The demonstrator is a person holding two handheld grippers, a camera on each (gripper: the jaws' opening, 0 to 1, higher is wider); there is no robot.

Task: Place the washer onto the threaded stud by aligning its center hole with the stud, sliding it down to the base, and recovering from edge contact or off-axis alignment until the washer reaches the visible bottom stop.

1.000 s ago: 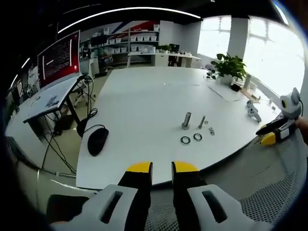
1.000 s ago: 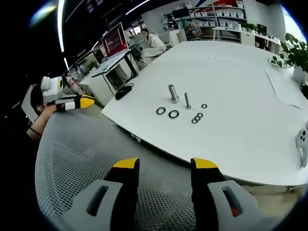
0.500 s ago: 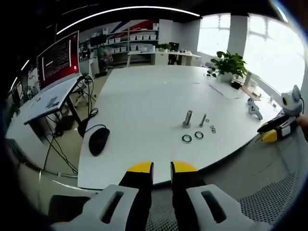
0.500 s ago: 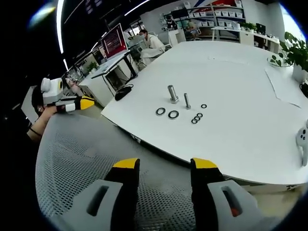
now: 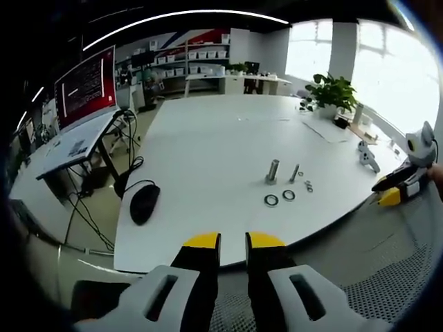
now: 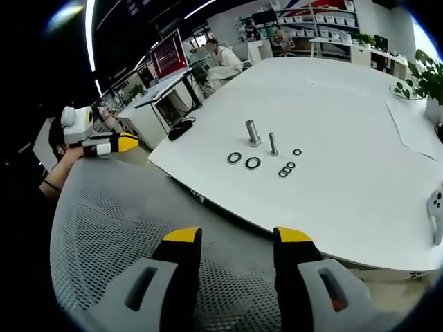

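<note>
A thick steel stud [image 5: 272, 171] stands upright on the white table [image 5: 208, 152], with a thinner bolt [image 5: 293, 173] upright beside it. Two large washers [image 5: 270, 200] [image 5: 288, 195] lie flat in front of them, and several small washers [image 5: 307, 185] lie to the side. In the right gripper view the stud [image 6: 252, 133], the large washers [image 6: 234, 158] [image 6: 252, 163] and the small washers [image 6: 286, 169] lie far ahead. My left gripper [image 5: 232, 242] is off the table's edge, jaws a narrow gap apart, empty. My right gripper [image 6: 230, 238] hangs open and empty over a mesh chair.
A black mouse [image 5: 144, 203] with its cable lies near the table's left edge. A potted plant [image 5: 332, 93] and a white controller [image 5: 367, 153] stand at the far right. The grey mesh chair [image 6: 124, 228] is between me and the table. A red-lit monitor [image 5: 86, 86] is on the neighbouring desk.
Both views have shifted slightly with the hands. The stud, bolt and washers lie where they were, and neither gripper's jaws have moved.
</note>
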